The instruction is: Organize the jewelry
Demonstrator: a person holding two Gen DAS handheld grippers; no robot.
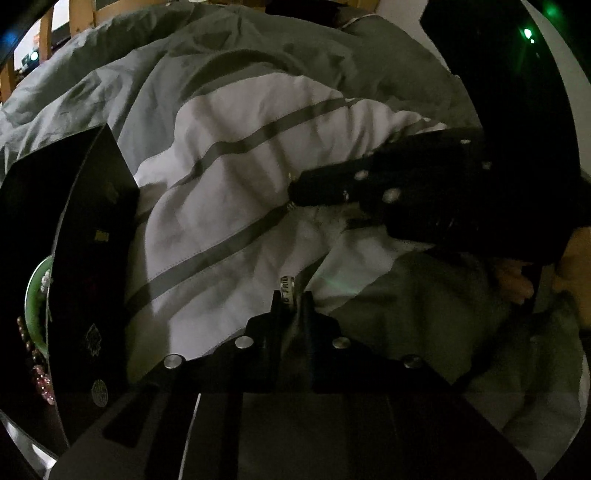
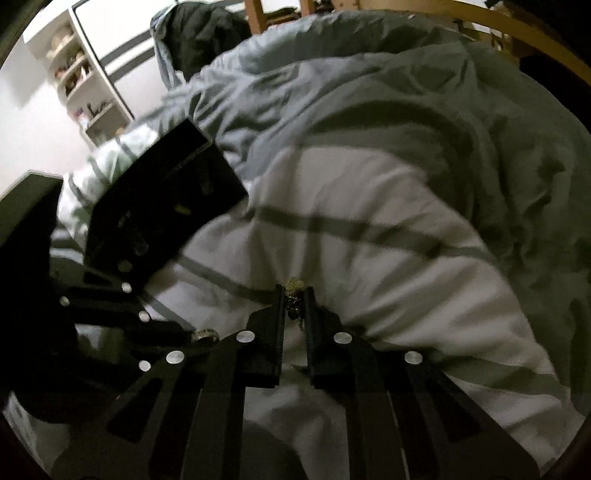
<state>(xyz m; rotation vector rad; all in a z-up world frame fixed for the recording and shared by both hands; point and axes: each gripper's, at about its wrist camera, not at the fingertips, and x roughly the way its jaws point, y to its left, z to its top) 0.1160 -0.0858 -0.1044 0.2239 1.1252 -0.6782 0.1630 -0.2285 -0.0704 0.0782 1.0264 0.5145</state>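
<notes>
A rumpled duvet [image 1: 229,192], white with grey stripes and grey-green at its edges, covered the bed and filled most of both views. A wooden bed frame [image 2: 517,26] curved behind it. On the duvet, to the left, lay a black jewelry box [image 1: 92,240] with its lid raised; small pieces were pinned on its dark inner face, and beside it at the far left edge sat a green dish [image 1: 37,306] with pink and brown beads [image 1: 42,384] below it. A white shelf unit [image 2: 85,85] stood against the wall beyond.

The right tool [image 2: 294,306] was pressed down into the white part of the duvet, its fingers closed on a small gold flower-topped trinket [image 2: 294,284] with a dark dangling part between the pads. The left tool [image 1: 291,302] hovered above the duvet, clamped on a silver ring [image 1: 288,291] with engraved lettering, held upright at the fingertips.
</notes>
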